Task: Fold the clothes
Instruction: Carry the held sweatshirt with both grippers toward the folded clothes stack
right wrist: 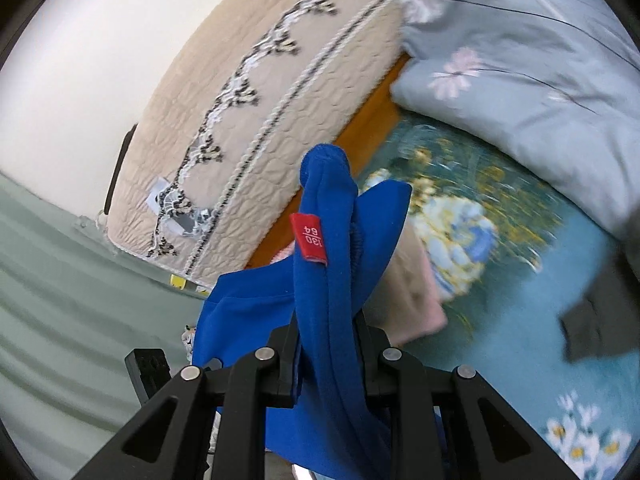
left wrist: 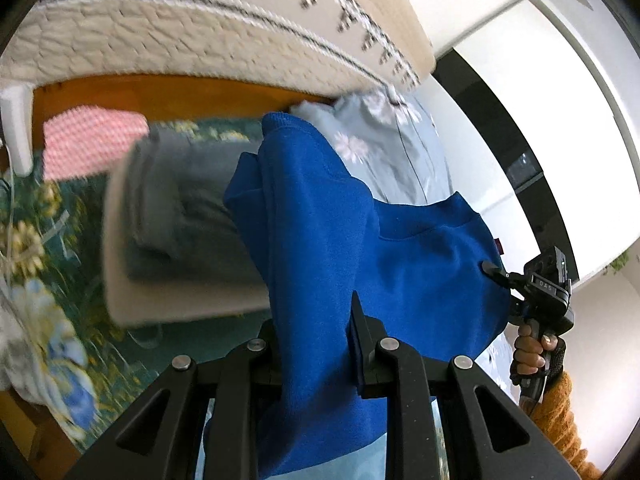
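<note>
A bright blue sweatshirt (left wrist: 332,232) hangs in the air between both grippers above the bed. My left gripper (left wrist: 316,344) is shut on one edge of it. My right gripper (right wrist: 328,340) is shut on its collar, where a red size tag (right wrist: 309,236) shows. The right gripper also shows in the left wrist view (left wrist: 496,276), clamped on the sweatshirt's far corner, with the hand holding it below. The sweatshirt (right wrist: 248,308) drapes down to the left in the right wrist view.
A folded grey garment (left wrist: 180,208) lies on a folded beige one (left wrist: 160,304) on the green floral bedsheet (left wrist: 72,208). A pink checked cloth (left wrist: 88,140) lies behind. A pale blue duvet (right wrist: 520,80) and a beige quilted headboard (right wrist: 248,120) stand beyond. A dark garment (right wrist: 600,320) lies at right.
</note>
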The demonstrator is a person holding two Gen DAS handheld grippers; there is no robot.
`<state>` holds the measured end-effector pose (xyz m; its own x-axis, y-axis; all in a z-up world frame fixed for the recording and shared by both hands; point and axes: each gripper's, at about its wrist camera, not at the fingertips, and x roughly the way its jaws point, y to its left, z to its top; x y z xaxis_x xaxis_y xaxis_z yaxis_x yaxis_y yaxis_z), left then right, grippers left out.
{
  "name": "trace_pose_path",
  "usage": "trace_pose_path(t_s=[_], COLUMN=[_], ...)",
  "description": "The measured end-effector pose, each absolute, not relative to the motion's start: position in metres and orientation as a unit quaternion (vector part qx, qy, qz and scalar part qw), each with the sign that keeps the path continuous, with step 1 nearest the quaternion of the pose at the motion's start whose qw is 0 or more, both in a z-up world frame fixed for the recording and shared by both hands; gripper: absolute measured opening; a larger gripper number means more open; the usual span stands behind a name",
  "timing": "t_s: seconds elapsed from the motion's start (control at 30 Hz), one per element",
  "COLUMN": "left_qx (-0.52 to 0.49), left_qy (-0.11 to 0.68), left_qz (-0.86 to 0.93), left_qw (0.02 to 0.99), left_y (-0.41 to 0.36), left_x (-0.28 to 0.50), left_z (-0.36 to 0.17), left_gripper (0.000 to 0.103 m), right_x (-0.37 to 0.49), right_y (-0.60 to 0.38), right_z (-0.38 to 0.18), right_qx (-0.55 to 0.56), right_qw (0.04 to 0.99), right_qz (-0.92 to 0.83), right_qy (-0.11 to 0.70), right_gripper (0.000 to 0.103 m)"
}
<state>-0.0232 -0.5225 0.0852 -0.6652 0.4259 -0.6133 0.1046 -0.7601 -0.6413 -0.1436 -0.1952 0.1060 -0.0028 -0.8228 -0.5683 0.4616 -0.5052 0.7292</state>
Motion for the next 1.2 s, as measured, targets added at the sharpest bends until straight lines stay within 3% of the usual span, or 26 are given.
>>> trace_pose_path(t_s=[0.4, 0.73, 0.87, 1.2], left_qx=[-0.391, -0.398, -0.378, -0.315], left_qy=[-0.362, -0.414, -0.429, -0.423], left_qz=[0.845, 0.818, 0.820, 0.848], left_qw=[0.045, 0.028, 0.033, 0.053], left_y=[-0.610, -0.643, -0.647, -0.661], left_x=[-0.079, -0.074, -0.065, -0.042], left_z=[0.057, -0.010, -0.016, 0.025], left_gripper=[0.022, 0.022, 0.022, 0.022], right_x=[-0.205, -0.225, -0.222, -0.195], right_y=[-0.313, -0.331, -0.333, -0.343], right_z=[0.062, -0.032, -0.033, -0.003], right_qx=[0.555, 0.617, 0.611, 0.577], right_qw=[0.486, 0.443, 0.453, 0.512], right_qz=[-0.655, -0.628, -0.626, -0.614], right_qy=[-0.164, -0.169, -0.175, -0.169], right_gripper=[0.021, 0.021, 0.021, 0.021])
